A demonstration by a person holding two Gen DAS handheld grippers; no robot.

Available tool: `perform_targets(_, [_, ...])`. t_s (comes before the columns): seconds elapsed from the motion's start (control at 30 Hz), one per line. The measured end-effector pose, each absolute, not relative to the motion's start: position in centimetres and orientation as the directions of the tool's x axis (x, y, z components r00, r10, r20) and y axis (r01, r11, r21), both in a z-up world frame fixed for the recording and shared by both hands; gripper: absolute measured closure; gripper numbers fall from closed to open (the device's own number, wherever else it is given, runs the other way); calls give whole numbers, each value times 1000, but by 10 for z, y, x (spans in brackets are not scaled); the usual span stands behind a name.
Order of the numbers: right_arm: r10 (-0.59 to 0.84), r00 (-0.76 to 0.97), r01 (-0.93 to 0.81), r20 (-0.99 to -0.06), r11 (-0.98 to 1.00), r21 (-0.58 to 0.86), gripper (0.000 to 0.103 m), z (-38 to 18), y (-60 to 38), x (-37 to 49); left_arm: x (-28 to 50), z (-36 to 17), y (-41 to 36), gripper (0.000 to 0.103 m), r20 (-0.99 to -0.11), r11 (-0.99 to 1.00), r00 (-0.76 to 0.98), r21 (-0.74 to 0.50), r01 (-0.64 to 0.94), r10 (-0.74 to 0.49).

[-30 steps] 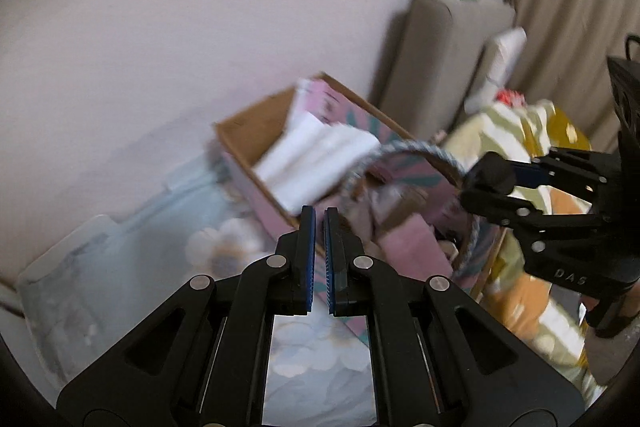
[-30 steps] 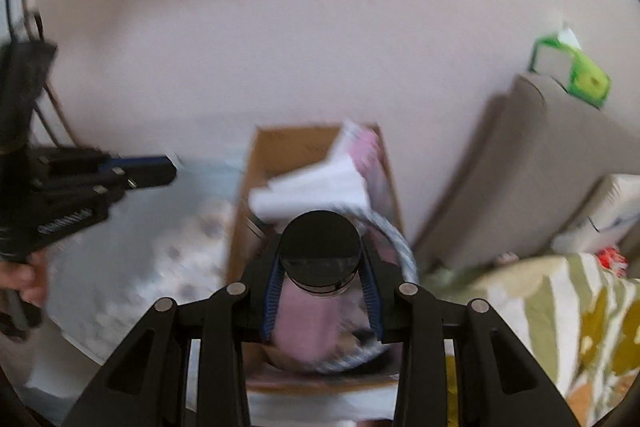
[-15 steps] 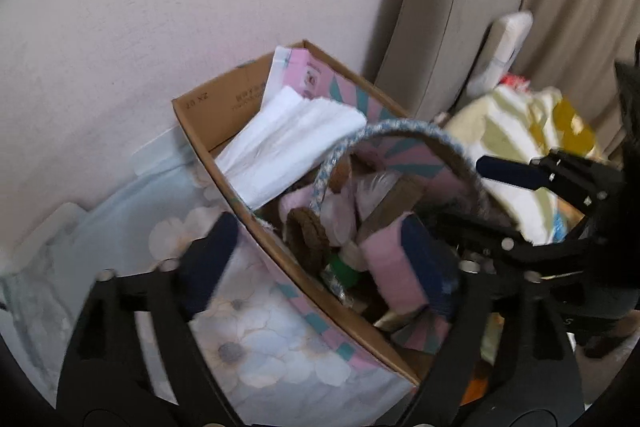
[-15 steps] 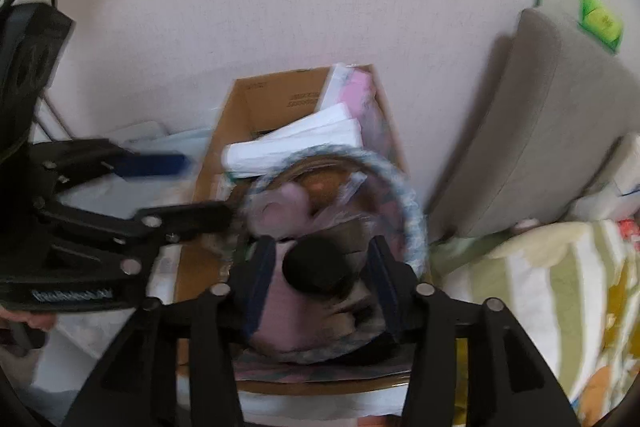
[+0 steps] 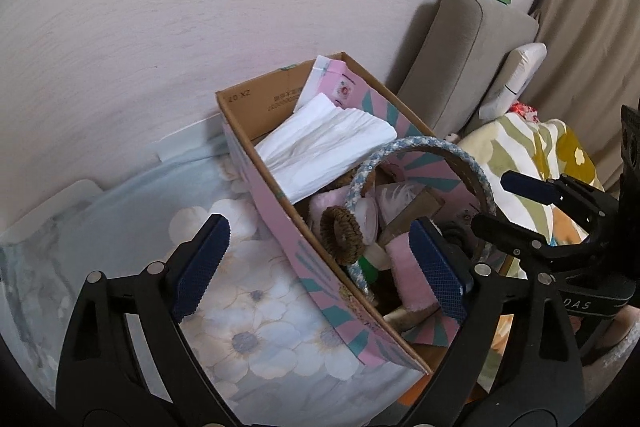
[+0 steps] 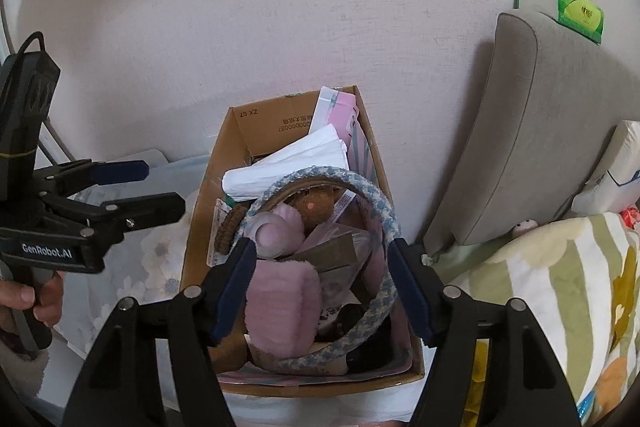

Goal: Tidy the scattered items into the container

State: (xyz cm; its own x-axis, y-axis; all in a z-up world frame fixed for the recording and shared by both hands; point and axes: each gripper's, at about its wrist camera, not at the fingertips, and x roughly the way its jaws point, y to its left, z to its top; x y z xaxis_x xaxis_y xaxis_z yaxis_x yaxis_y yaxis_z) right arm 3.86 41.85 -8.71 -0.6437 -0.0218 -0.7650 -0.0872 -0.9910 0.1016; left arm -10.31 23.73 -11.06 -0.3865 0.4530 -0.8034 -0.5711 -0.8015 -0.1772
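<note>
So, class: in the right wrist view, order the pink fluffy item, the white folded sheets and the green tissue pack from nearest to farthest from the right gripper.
1. Pink fluffy item, between the opening fingers, in the box.
2. White folded sheets, mid-box.
3. Green tissue pack, on the grey cushion, upper right.

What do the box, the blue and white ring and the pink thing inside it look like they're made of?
Box: corrugated cardboard, matte brown inside, pink patterned print outside. Ring: apparently braided fabric or cord, going by its woven blue and white texture. Pink thing: soft, fuzzy plush or fleece, judging by its matte nap.
</note>
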Motion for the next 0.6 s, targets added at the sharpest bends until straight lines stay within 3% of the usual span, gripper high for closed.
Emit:
perform_targets(0.4, [-47,-671,-128,-740,-976,178,38,-77,424,51,-101,-76,221,12,-809,-813,-415,-127,-568,416])
perform_targets(0.6, [-33,-681,-145,-732,-973,178,28,-60,421,52,-98,-52,212,9,-798,-828,-445,-115,-549,406])
